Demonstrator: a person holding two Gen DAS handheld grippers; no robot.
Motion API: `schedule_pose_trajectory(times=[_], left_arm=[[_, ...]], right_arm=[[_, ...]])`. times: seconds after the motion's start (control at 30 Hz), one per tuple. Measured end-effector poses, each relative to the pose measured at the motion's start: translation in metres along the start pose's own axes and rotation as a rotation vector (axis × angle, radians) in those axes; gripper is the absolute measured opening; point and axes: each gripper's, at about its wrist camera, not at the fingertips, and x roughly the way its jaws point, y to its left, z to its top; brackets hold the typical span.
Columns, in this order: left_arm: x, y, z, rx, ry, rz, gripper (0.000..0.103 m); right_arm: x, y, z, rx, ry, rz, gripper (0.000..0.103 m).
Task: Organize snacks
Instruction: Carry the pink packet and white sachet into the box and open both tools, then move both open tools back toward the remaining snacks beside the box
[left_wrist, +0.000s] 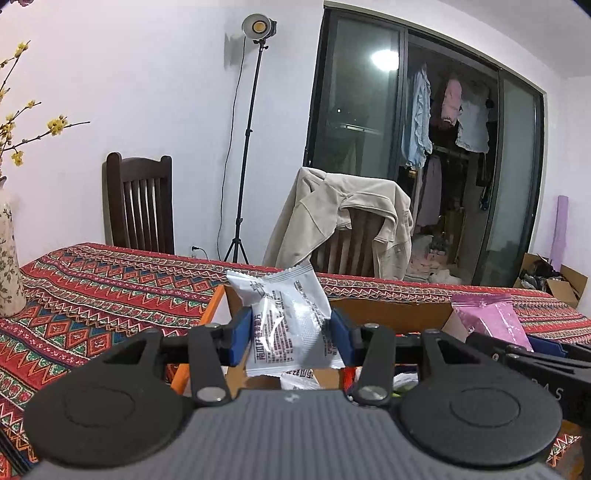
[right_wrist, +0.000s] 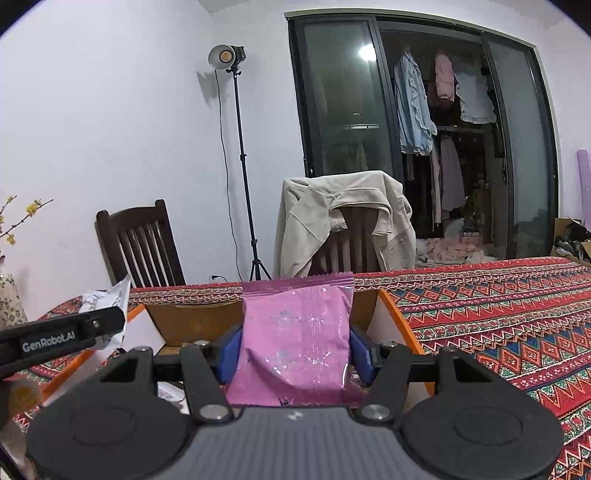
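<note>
My left gripper (left_wrist: 291, 334) is shut on a white snack packet (left_wrist: 284, 317) with dark print, its blue pads pressing both sides. The packet hangs over an open cardboard box (left_wrist: 388, 314) with orange edges; more wrappers lie inside below it. My right gripper (right_wrist: 295, 349) is shut on a pink snack packet (right_wrist: 295, 339), held upright above the same box (right_wrist: 192, 317). In the left wrist view the pink packet (left_wrist: 487, 319) shows at the right. In the right wrist view the white packet (right_wrist: 107, 299) and the left gripper's arm (right_wrist: 59, 338) show at the left.
The box stands on a table with a red patterned cloth (left_wrist: 92, 291). A flowered vase (left_wrist: 9, 258) with yellow blossoms is at the far left. Behind the table are a dark wooden chair (left_wrist: 142, 206), a chair draped with a beige jacket (left_wrist: 343, 221) and a lamp stand (left_wrist: 247, 147).
</note>
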Motion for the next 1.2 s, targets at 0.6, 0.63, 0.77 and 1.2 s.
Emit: schedule_pose_trajectory(times=[0.6,0.63,0.77,1.2], left_arm=[[-0.013,0.009,0.002,-0.045,-0.045,0.026,0.103],[-0.014,0.010,0.002,-0.046,-0.046,0.028,0.103],[-0.019,0.011,0.003,-0.052,-0.046,0.031,0.103],[-0.076,0.006,0.027,-0.075,-0.106,-0.028,0.103]], right_arm=[[-0.009,-0.008,-0.005,0.027,-0.011,-0.012,0.103],[-0.009,-0.008,-0.005,0.026,-0.010,-0.012,0.103],[-0.012,-0.007,-0.004,0.020,-0.012,-0.014,0.103],[-0.059,0.001,0.010,-0.015,-0.042,-0.021,0.103]])
